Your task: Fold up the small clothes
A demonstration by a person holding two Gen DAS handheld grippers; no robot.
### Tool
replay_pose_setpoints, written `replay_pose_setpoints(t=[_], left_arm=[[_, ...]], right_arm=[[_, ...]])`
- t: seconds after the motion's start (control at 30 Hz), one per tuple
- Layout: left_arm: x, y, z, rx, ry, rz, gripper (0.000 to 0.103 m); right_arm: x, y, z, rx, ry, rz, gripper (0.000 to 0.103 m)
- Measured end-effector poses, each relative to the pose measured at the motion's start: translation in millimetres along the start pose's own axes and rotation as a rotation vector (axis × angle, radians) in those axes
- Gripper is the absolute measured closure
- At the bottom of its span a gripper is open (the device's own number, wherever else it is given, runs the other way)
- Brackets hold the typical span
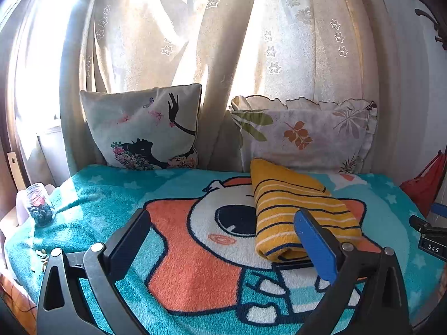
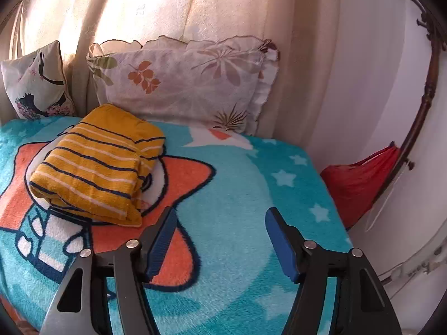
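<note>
A folded yellow garment with navy and white stripes [image 1: 293,209] lies on a teal cartoon blanket [image 1: 97,195] that covers the bed. My left gripper [image 1: 223,217] is open and empty, held low over the blanket, with its right finger just in front of the garment's near edge. In the right wrist view the garment [image 2: 95,164] lies to the left of my right gripper [image 2: 220,217], which is open and empty above the blanket [image 2: 237,167]. The right gripper's body also shows at the right edge of the left wrist view [image 1: 430,237].
Two pillows lean on the curtain at the back: one with a black silhouette print [image 1: 142,128] and one with a leaf print [image 1: 304,134]. A glass jar [image 1: 39,206] stands at the blanket's left edge. A red cloth [image 2: 360,176] lies past the bed's right edge, by the white wall.
</note>
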State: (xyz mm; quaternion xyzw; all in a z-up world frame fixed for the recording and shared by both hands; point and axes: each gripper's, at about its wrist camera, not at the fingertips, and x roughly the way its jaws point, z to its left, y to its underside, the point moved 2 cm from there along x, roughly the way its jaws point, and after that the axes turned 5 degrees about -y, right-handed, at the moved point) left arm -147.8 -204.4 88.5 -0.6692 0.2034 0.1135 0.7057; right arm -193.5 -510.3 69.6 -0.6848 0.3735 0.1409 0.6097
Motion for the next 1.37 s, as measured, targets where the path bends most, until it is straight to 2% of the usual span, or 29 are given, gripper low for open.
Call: replay_pose_setpoints(t=[0.07,0.17,0.33,0.47,0.57,0.87,1.17,1.37], left_arm=[[-9.3,3.7,-3.3,0.033,-0.025,-0.007,0.001],[-21.5,10.3,-11.0,0.089,-0.067,-0.018,0.001],[-27.7,23.3,-14.6,0.108,-0.054,0.021,0.0],[-23.8,31.9,-18.0,0.115,-0.025,0.079,0.0],[-22.4,37.0,-21.0,0.11,0.005,0.113,0.0],[-6.3,50.8,-23.3,0.091,0.081,0.2,0.0],[22.8,65.9,-16.5,0.057,0.102,0.297,0.0],[38.0,71.8,-12.2,0.042,0.1,0.332,0.0]], right_arm=[[-12.9,5.9,6.0,-0.014,-0.001,-0.022,0.026],[-26.9,17.0,26.1,-0.048,-0.055,-0.039,0.025],[-36.4,26.8,66.3,-0.123,-0.114,-0.064,0.024],[-39.4,32.6,81.8,-0.11,-0.157,-0.065,0.022],[-38.9,38.5,84.8,-0.08,-0.181,-0.049,0.022],[-29.1,46.9,75.2,0.009,-0.183,-0.004,0.02],[-14.1,41.0,85.2,0.039,-0.221,0.024,0.019],[-0.4,31.7,100.3,0.036,-0.253,0.05,0.019]])
